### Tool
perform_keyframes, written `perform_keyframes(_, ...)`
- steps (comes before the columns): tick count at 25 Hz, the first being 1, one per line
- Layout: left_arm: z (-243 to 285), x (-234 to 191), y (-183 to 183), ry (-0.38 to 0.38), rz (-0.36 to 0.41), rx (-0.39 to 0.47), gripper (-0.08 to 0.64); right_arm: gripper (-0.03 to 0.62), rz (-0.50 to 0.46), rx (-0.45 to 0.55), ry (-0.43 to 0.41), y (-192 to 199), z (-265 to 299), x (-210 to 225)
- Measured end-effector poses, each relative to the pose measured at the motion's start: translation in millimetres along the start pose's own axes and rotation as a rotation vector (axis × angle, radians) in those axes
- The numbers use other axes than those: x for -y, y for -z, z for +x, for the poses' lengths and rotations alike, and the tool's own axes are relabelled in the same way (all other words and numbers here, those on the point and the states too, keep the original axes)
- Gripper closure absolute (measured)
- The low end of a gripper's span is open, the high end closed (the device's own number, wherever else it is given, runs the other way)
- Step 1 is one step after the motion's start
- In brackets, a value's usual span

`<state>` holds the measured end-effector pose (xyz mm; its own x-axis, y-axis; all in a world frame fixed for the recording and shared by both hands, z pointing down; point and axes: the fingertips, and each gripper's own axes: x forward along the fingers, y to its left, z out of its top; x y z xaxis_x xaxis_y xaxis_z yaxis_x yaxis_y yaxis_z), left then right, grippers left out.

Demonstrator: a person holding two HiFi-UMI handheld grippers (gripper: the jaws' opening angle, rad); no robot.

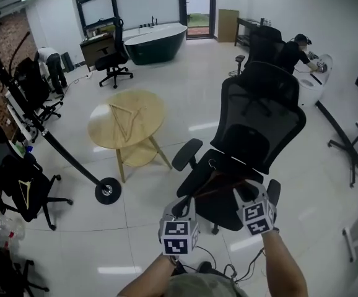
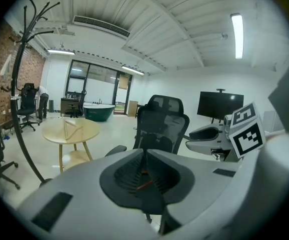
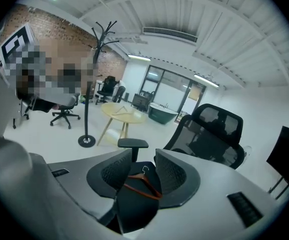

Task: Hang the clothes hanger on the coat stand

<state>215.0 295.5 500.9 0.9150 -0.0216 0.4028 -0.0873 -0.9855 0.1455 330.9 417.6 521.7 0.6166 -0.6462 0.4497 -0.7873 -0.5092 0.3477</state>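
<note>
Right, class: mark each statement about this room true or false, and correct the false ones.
1. A reddish-brown hanger lies on the seat of the black office chair. True.
2. The round wooden table has nothing on it. False: a light wooden hanger lies on it.
3. In the head view the coat stand is right of the chair. False: it is to the left, beside the table.
4. The right tool is open and grips nothing. True.
5. A dark green bathtub stands at the far end. True.
</note>
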Motion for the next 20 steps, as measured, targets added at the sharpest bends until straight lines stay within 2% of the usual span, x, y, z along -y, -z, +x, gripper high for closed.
perform_keyframes(5, 20, -44, -7, 0.016, -0.034, 0.015, 0.525, 0.459, -0.03, -0.019, -0.012, -17, 45, -11)
perform_keyframes(8, 36, -47, -5, 0.002, -0.039, -0.012, 0.509, 0.459, -0.055, -0.036, -0.043, -9, 66, -4)
perform_keyframes(13, 112, -22, -14, -0.062, -0.047, -0.035, 0.499, 0.459, -0.063, -0.032, -0.122, 28, 124, 53)
perform_keyframes(17, 188, 23, -25, -0.083, -0.043, -0.047, 0.499, 0.459, -0.07, -0.044, -0.179, 61, 161, 117)
perform_keyframes(20, 220, 48, -31, -0.094, -0.049, -0.052, 0.499, 0.459, -0.081, -0.051, -0.215, 77, 172, 145)
